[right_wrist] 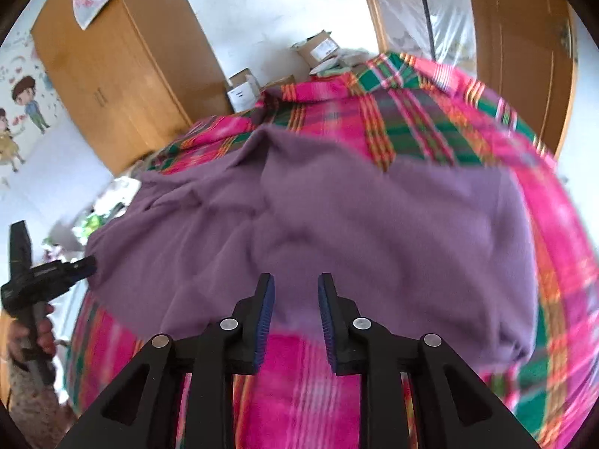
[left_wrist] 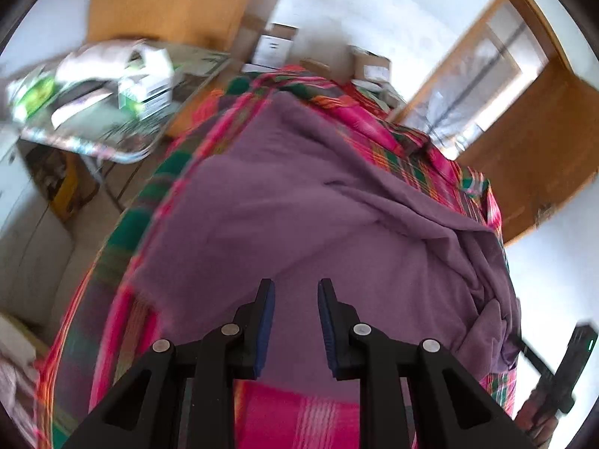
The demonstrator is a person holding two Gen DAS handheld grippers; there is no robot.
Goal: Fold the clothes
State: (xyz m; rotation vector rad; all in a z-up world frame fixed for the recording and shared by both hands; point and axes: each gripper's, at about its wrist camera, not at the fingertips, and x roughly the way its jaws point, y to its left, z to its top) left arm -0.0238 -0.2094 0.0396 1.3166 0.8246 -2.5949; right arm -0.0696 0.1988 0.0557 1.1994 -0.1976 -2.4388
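Both grippers, left (left_wrist: 295,288) and right (right_wrist: 295,284), over purple garment (left_wrist: 299,205) (jaws parted, empty).

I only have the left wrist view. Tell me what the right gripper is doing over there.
Observer: The right gripper hangs open over the near hem of the purple garment, holding nothing.
Operator: Report what my gripper looks like from that side.
Observer: The left gripper sits at the garment's left edge; whether it pinches the cloth is unclear.
Operator: Say what lies right of the garment.
Observer: Only the plaid bedspread.
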